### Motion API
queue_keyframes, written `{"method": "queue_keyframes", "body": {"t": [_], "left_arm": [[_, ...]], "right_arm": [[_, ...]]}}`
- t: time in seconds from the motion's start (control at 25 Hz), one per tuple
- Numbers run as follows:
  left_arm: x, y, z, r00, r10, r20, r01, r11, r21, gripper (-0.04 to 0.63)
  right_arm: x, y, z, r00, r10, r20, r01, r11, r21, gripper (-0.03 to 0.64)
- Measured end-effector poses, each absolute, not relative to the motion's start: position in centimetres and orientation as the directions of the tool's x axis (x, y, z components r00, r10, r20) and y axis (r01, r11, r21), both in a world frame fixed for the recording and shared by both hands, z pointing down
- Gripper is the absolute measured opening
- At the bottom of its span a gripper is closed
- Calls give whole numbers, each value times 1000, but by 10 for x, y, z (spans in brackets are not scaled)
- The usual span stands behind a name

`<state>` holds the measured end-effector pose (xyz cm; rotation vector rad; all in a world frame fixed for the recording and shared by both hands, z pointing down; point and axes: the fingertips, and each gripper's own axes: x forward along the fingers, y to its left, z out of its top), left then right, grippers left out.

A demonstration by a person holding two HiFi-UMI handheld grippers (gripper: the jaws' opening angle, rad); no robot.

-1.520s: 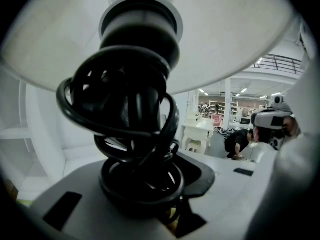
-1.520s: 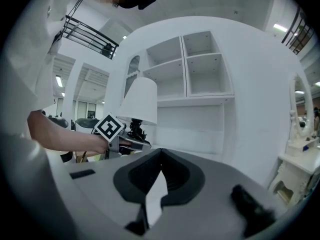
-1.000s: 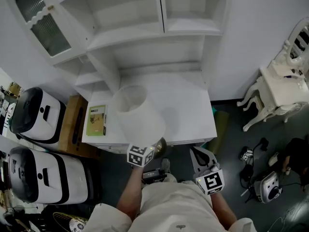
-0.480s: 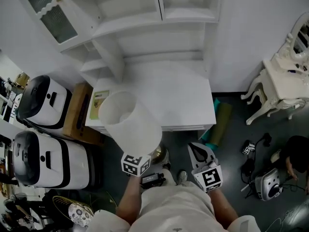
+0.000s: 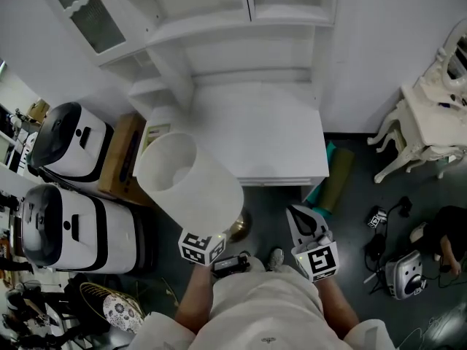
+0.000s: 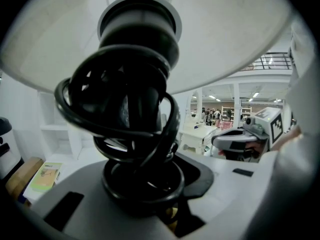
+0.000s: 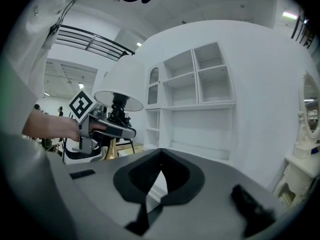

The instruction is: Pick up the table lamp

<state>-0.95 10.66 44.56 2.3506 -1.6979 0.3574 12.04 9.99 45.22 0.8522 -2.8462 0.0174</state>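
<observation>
The table lamp hangs in the air in front of the desk. Its white shade (image 5: 188,183) tilts up and to the left, and its brass base (image 5: 238,228) shows under the shade's rim. My left gripper (image 6: 150,184) is shut on the lamp's stem, where a black cord (image 6: 120,114) is coiled. In the head view only that gripper's marker cube (image 5: 201,247) shows. The right gripper view has the left gripper (image 7: 107,129) holding the lamp (image 7: 125,81) off to the left. My right gripper (image 5: 300,216) is shut and holds nothing, its tips touching (image 7: 161,153), right of the lamp.
A white desk with a shelf hutch (image 5: 255,137) stands ahead. A green booklet (image 6: 44,176) lies on its left end. Two white and black appliances (image 5: 69,141) and a wooden box (image 5: 120,159) stand left. An ornate white table (image 5: 438,122) and floor clutter (image 5: 398,275) are right.
The lamp has come off the desk's front edge, rising and swinging back and to the left with my left gripper. My right gripper has drawn back slightly, still shut.
</observation>
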Motion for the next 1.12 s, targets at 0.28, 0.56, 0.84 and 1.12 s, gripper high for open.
{"method": "queue_keyframes", "body": {"t": [0.28, 0.56, 0.84, 1.12], "left_arm": [[-19, 111, 446, 327, -888, 323, -941, -338, 25, 89], [-36, 115, 445, 350, -880, 322, -929, -370, 0, 89], [-44, 122, 446, 382, -867, 318, -915, -402, 3, 89], [-47, 132, 450, 400, -856, 328, -904, -428, -15, 89]], "right_arm": [[104, 104, 448, -813, -559, 165, -557, 828, 58, 12], [80, 111, 442, -803, -573, 163, -570, 819, 69, 12], [60, 119, 439, -799, -581, 159, -572, 814, 99, 12], [49, 127, 440, -795, -588, 149, -585, 808, 70, 12]]}}
